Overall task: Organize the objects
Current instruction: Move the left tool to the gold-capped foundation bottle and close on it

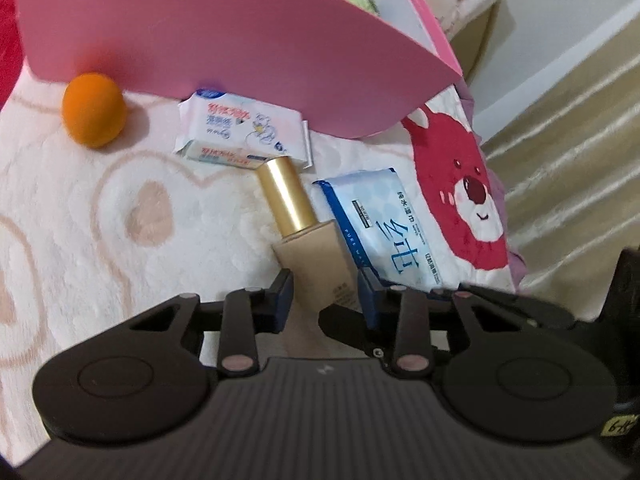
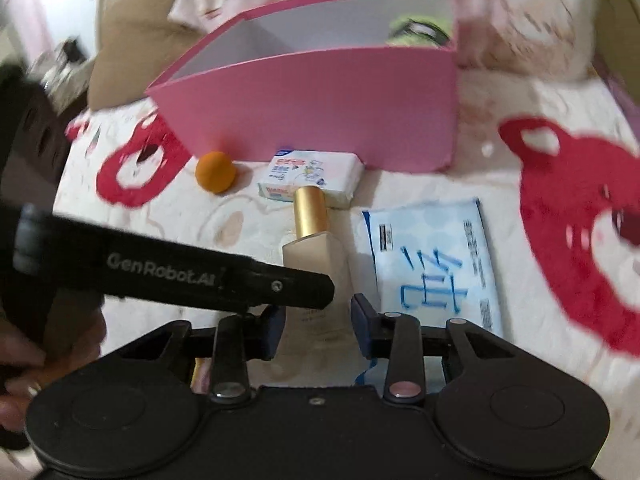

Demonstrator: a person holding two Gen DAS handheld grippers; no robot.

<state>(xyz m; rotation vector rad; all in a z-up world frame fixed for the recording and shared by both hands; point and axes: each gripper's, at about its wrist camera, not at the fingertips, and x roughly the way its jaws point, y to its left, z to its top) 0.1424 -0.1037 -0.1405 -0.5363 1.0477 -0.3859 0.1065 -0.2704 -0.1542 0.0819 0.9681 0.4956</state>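
A beige foundation bottle with a gold cap (image 1: 304, 236) lies on the plush blanket, cap pointing away. My left gripper (image 1: 325, 294) is open with the bottle's base between its fingers. My right gripper (image 2: 318, 322) is open too, its fingers on either side of the same bottle (image 2: 316, 248). The left gripper's black arm (image 2: 180, 272) crosses the right wrist view from the left. A blue wet-wipe pack (image 1: 384, 228) lies right of the bottle; it also shows in the right wrist view (image 2: 436, 264). A white tissue pack (image 1: 244, 136) and an orange ball (image 1: 94, 110) lie beyond.
A pink open box (image 2: 320, 104) stands behind the items, with something green (image 2: 420, 30) inside. The blanket (image 1: 100, 220) has red bear prints (image 1: 460, 196). A cardboard box (image 2: 132, 40) sits at the back left. The bed edge and floor lie to the right in the left wrist view.
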